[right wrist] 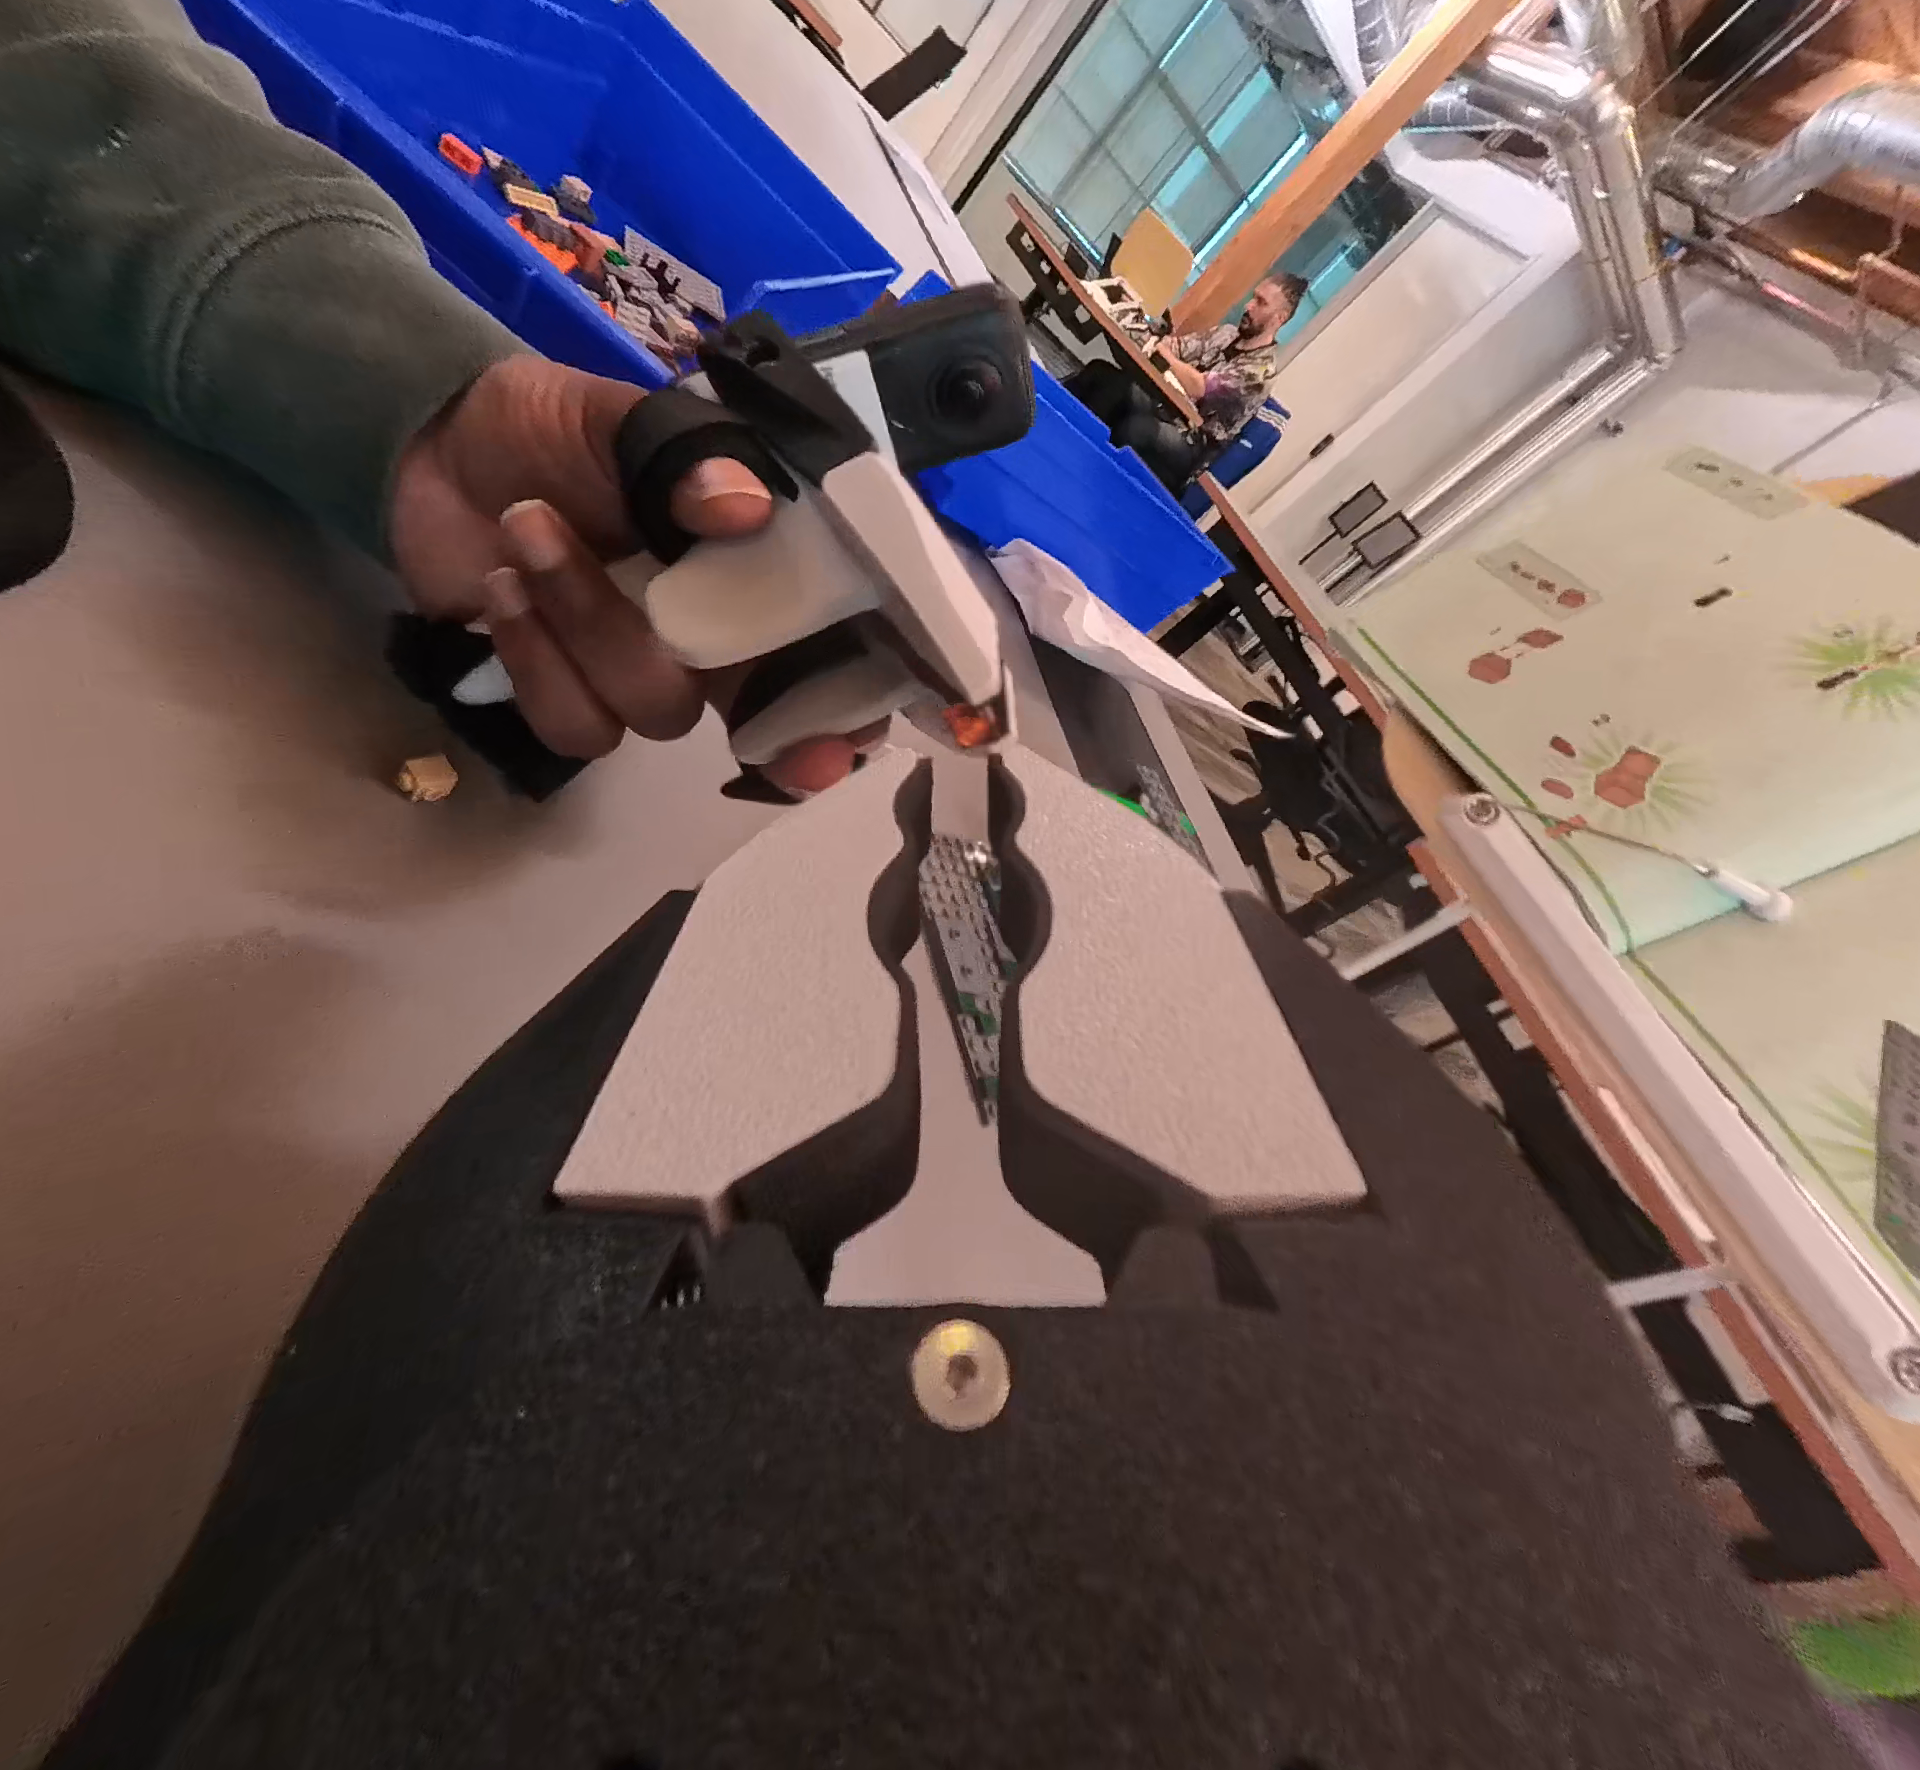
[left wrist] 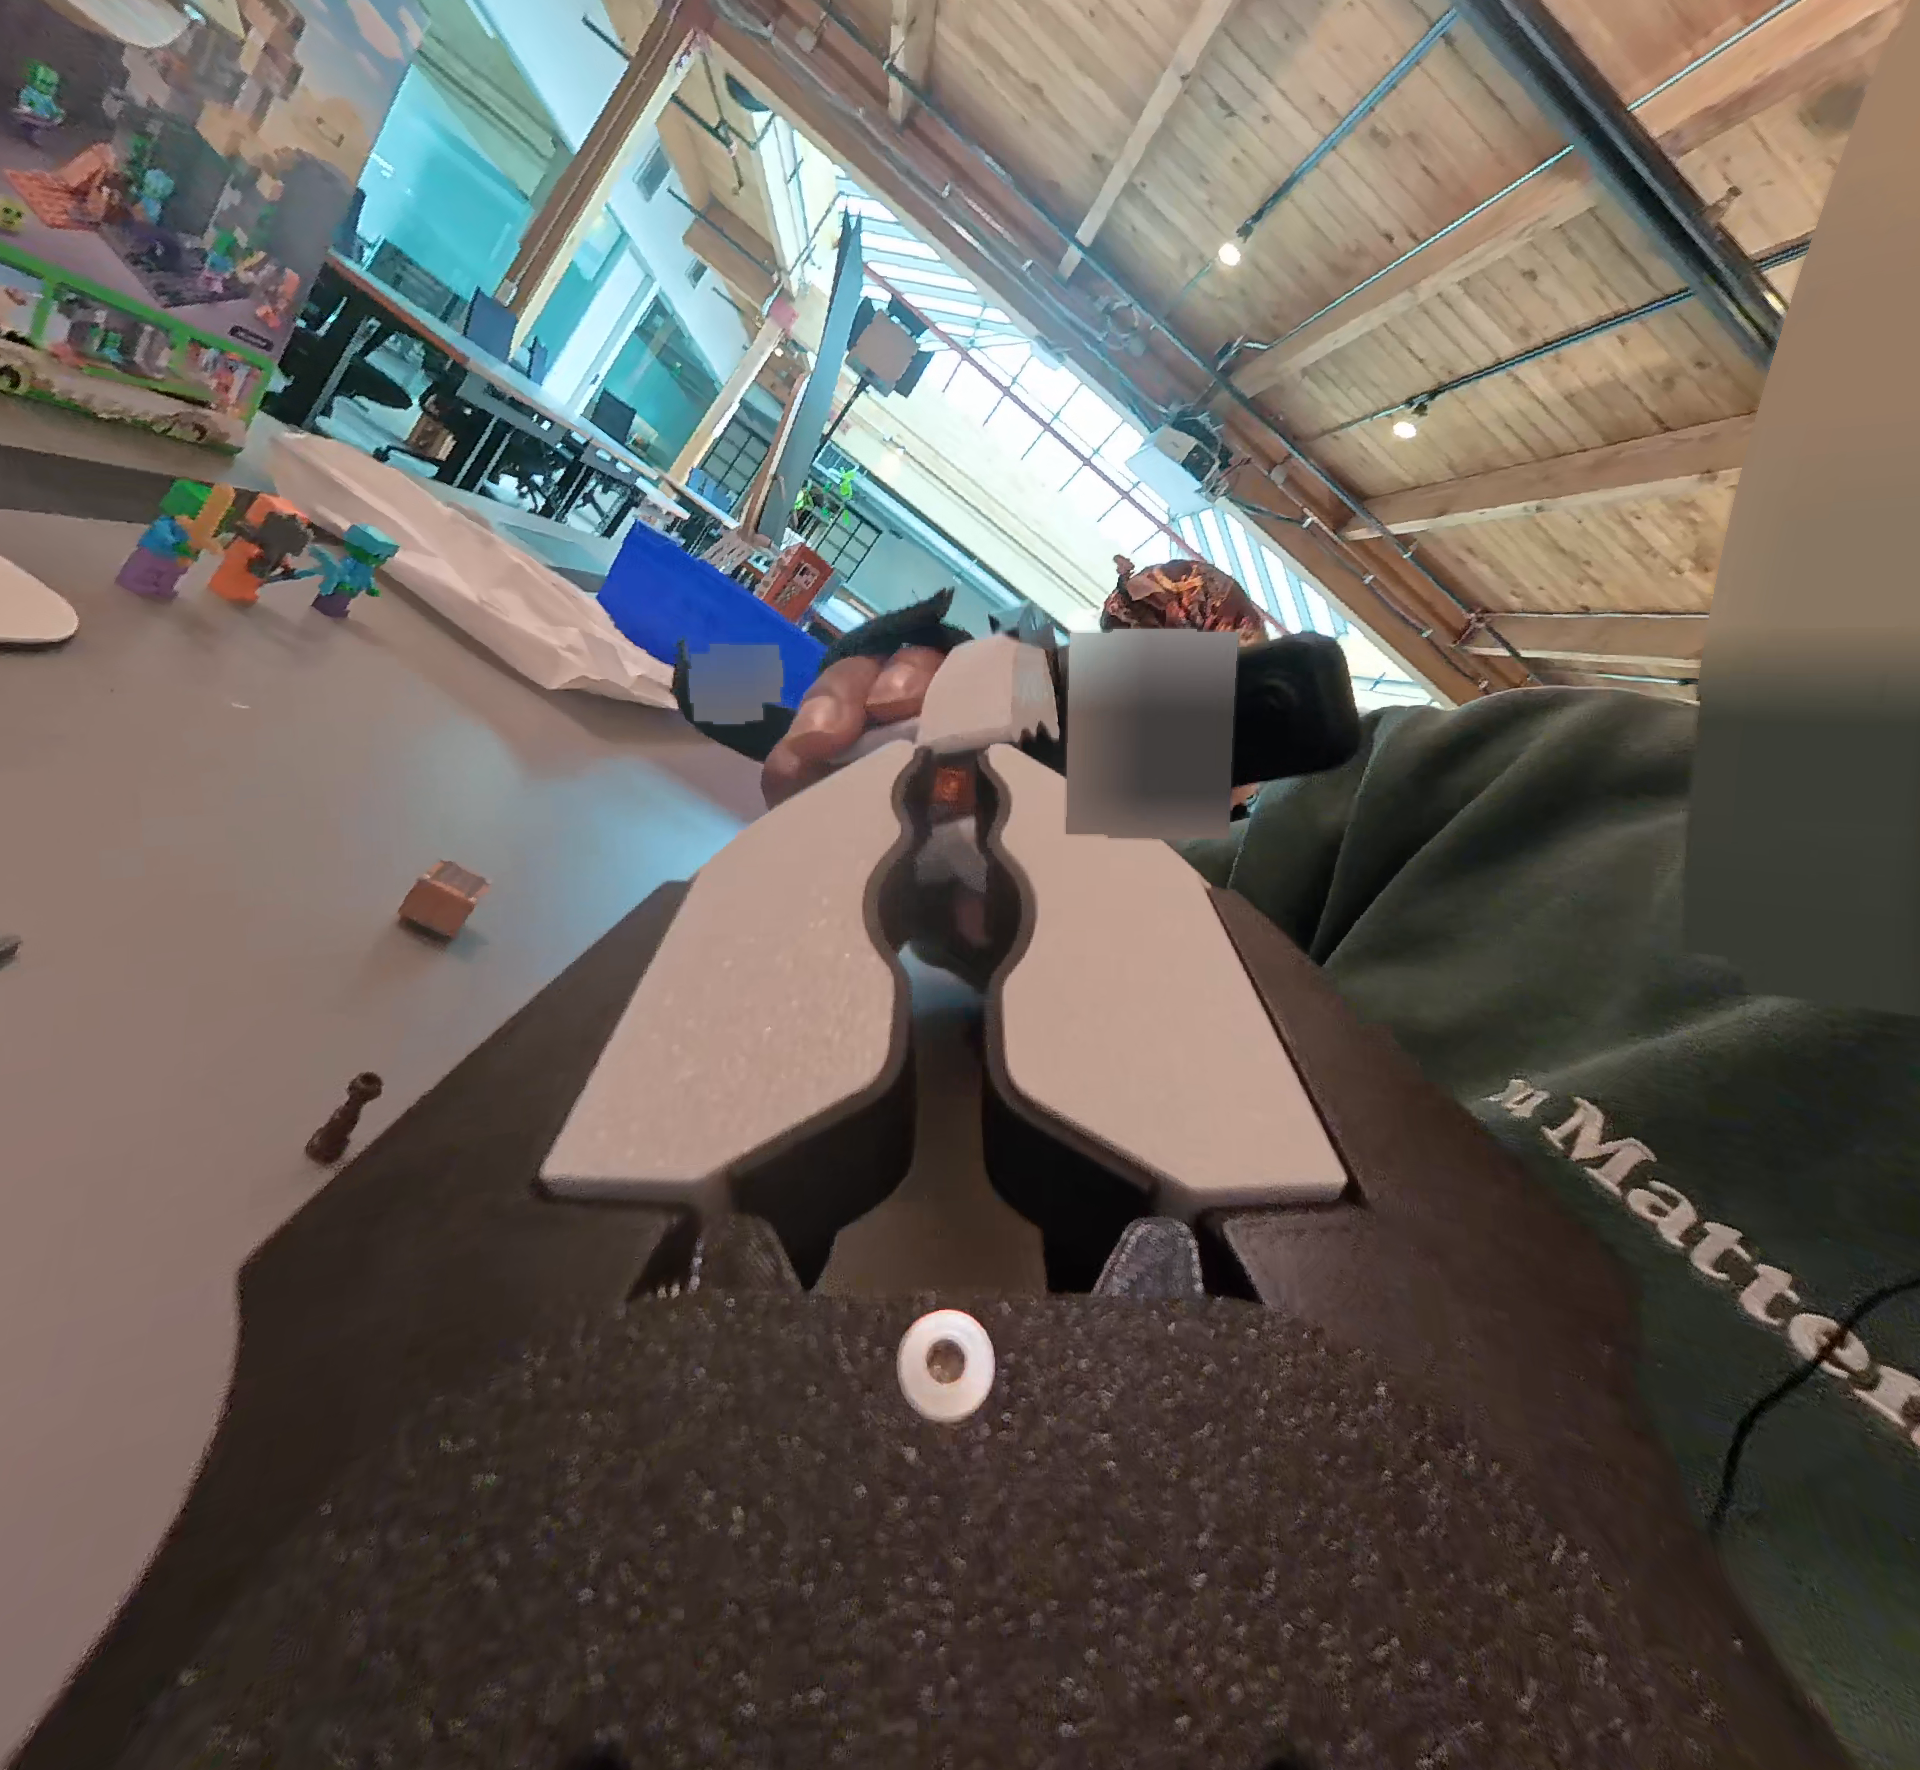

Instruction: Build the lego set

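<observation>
A gray surface (left wrist: 208,785) sits in a big workshop with a wooden plank ceiling, glass partitions and long desks farther back. In the left wrist view a picture-printed box (left wrist: 156,193) stands at the far left. In front of it is a cluster of 3 or 4 small block figures (left wrist: 249,546), with crumpled white paper (left wrist: 468,567) beside them. Nearer the camera, a small brown brick (left wrist: 444,897) and a dark peg (left wrist: 345,1118) lie loose and well apart.

The left tongs (left wrist: 951,775) are clamped on a tiny orange brick (left wrist: 948,785), pinched right at their tips. The right wrist view shows a hand (right wrist: 551,557) in a green sleeve (right wrist: 208,245) holding these tongs, tips pointing down.

The right tongs (right wrist: 958,775) sit just below that brick, tip to tip with the left pair. Their fingers are nearly together, leaving a narrow slot. A gray studded plate (right wrist: 961,941) shows through the slot, but I cannot tell whether it is gripped or only lies on the surface behind.

A blue bin (right wrist: 416,27) stands on the surface beyond the hand, with a heap of loose pieces (right wrist: 613,255) in gray, orange and black in its corner. A small tan piece (right wrist: 426,778) lies on the surface near the hand. At the right, an open instruction booklet (right wrist: 1662,681) is propped up on a stand.
</observation>
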Tool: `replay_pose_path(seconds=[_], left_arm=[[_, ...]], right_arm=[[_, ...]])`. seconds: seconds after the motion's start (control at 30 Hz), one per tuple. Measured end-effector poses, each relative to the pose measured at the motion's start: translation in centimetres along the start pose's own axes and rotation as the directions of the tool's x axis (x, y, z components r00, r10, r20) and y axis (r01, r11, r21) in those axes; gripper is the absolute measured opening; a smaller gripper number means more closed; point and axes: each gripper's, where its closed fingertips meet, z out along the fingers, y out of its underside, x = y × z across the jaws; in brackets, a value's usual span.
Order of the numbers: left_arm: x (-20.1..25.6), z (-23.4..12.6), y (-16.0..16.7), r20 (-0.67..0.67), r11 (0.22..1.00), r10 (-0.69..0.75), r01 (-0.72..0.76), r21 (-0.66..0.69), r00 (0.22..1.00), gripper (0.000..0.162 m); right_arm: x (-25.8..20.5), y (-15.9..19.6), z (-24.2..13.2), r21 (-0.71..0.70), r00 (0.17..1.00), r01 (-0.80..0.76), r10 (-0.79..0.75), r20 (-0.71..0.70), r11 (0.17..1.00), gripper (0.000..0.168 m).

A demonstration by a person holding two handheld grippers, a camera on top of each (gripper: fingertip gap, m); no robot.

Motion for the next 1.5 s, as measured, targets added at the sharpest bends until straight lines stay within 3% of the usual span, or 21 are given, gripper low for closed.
replay_pose_path(seconds=[0.03, 0.47, 0.77, 0.97, 1.17, 1.37, 1.5], left_arm=[[0.1, 0.0, -0.2, -0.008, 1.000, -0.004, 0.004, 0.014, 1.000, 0.007], [0.0, -0.8, -3.1, -0.056, 0.935, -0.189, 0.198, 0.295, 0.980, 0.007], [0.2, -1.0, -3.4, -0.070, 0.927, -0.195, 0.207, 0.314, 0.978, 0.007], [0.7, -0.6, -2.9, -0.103, 0.943, -0.184, 0.205, 0.264, 0.978, 0.007], [1.5, -0.2, -1.4, -0.145, 0.979, -0.153, 0.169, 0.109, 0.978, 0.007], [2.6, 0.1, 0.8, -0.169, 0.994, -0.083, 0.069, -0.089, 0.982, 0.005], [3.0, 0.3, 1.8, -0.162, 0.986, -0.033, 0.006, -0.167, 0.986, 0.011]], right_arm=[[-0.1, -0.2, 0.2, 0.004, 1.000, 0.013, -0.013, -0.015, 1.000, 0.010], [2.3, -1.4, 2.4, -0.086, 0.952, 0.085, -0.106, -0.287, 0.993, 0.008], [2.5, -1.9, 2.8, -0.087, 0.954, 0.090, -0.111, -0.279, 0.992, 0.007], [2.1, -2.2, 2.1, -0.029, 0.981, 0.094, -0.098, -0.166, 0.995, 0.007], [1.0, -2.4, 0.7, 0.039, 0.991, 0.095, -0.098, 0.096, 0.995, 0.007], [-0.6, -2.5, -0.9, 0.026, 0.907, 0.142, -0.141, 0.398, 0.989, 0.007], [-0.9, -2.4, -1.6, 0.015, 0.845, 0.209, -0.188, 0.500, 0.978, 0.007]])
